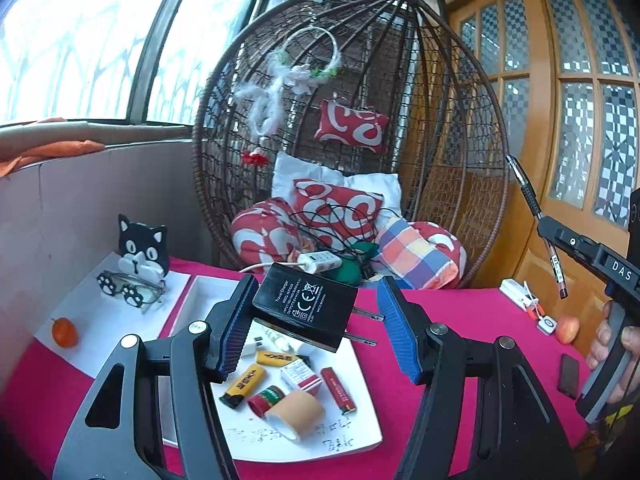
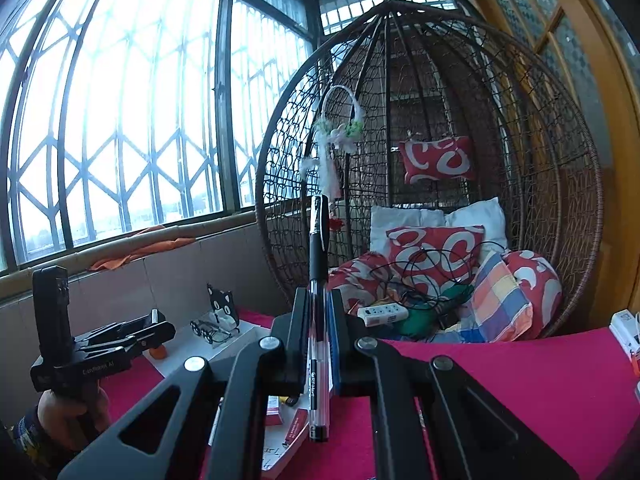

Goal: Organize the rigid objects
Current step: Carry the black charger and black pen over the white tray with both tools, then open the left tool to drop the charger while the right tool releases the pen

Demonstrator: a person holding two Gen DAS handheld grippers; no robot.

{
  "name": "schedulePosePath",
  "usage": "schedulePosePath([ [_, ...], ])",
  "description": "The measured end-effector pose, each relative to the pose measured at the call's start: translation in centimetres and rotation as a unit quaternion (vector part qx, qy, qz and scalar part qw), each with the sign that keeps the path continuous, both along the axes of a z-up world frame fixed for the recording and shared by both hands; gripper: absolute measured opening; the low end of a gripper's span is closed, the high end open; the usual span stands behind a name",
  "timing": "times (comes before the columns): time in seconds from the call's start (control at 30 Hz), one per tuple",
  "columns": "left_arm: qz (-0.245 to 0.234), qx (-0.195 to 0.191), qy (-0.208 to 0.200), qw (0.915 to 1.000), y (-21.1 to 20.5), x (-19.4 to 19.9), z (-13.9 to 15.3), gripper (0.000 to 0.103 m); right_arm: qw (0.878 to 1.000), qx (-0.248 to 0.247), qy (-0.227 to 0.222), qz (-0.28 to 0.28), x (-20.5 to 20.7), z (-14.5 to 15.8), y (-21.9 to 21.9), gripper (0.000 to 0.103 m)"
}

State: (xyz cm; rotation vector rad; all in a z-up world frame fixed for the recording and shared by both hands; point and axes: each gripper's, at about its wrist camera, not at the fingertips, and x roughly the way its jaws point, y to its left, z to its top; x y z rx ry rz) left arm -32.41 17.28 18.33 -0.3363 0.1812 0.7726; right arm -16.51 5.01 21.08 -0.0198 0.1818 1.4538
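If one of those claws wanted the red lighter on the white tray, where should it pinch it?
Across the middle of the red lighter, fingers on its two long sides, coming from above. It lies flat, long and narrow, with bare tray to its right; the tape roll sits close on the left, so come down carefully.

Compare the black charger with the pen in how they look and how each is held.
The charger is a flat black block with metal prongs; the pen is a slim stick, clear with a black cap. The charger sits aslant in the left hand-held gripper, touching only one pad; the right hand-held gripper clamps the pen.
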Motion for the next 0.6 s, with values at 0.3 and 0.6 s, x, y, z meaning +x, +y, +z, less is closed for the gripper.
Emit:
schedulePosePath([
  [0.3, 0.056, 0.0, -0.001, 0.9984, 3.8, -2.9, -0.2, 0.062, 0.996, -0.058, 0.034, 0.052, -0.9, -1.2, 5.8, 0.006],
  [0.6, 0.055, -0.079, 0.017, 0.9952, 11.0, -2.0, -3.0, 0.062, 0.988, -0.129, 0.03, 0.083, -4.4, -4.3, 13.1, 0.006],
])
